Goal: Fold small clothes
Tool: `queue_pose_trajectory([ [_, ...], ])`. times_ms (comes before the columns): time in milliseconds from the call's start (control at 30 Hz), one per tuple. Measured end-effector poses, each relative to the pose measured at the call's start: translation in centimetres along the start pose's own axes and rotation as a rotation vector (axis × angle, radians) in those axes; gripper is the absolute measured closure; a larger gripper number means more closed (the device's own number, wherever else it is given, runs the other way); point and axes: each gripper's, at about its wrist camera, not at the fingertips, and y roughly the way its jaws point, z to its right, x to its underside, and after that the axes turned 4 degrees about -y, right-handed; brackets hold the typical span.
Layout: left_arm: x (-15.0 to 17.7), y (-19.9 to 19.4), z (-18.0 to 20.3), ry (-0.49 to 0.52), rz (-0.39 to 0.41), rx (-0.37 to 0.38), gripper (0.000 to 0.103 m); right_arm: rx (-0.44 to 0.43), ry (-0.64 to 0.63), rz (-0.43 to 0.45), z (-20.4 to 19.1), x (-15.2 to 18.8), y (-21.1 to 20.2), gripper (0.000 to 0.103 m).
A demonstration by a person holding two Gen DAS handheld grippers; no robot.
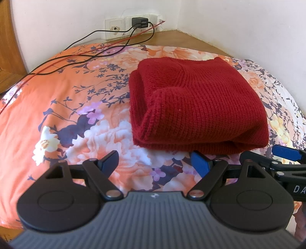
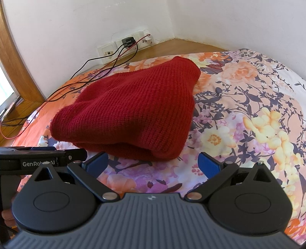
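Spread across both views: a floral bedsheet in orange, white and purple, reaching to a wooden ledge under a white wall.

Resting on the sheet, toward the right in the left wrist view and centred in the right wrist view: a dark red knitted sweater, folded into a thick, roughly square bundle, layered edges showing along its left side, a rolled ribbed hem on top. Touched by neither tool.

Just in front of the sweater's near edge, side by side: the left gripper, fingers spread wide and holding nothing, with only the sheet between them; the right gripper, likewise spread wide and empty, its blue pads just short of the knit. Seen from the left wrist camera, the right gripper at the far right edge; seen from the right wrist camera, the left gripper at the far left edge.

Trailing over the far left part of the sheet: black cables and one red wire, running up to a black charger plugged into a white wall socket strip.
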Motion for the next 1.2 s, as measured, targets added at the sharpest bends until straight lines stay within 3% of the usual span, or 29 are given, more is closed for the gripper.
queue_pose_trajectory([
  [1200,0.07,0.28,0.27,0.0,-0.006,-0.003,0.019,0.002,0.001,-0.001,0.01,-0.12,0.02,0.0],
])
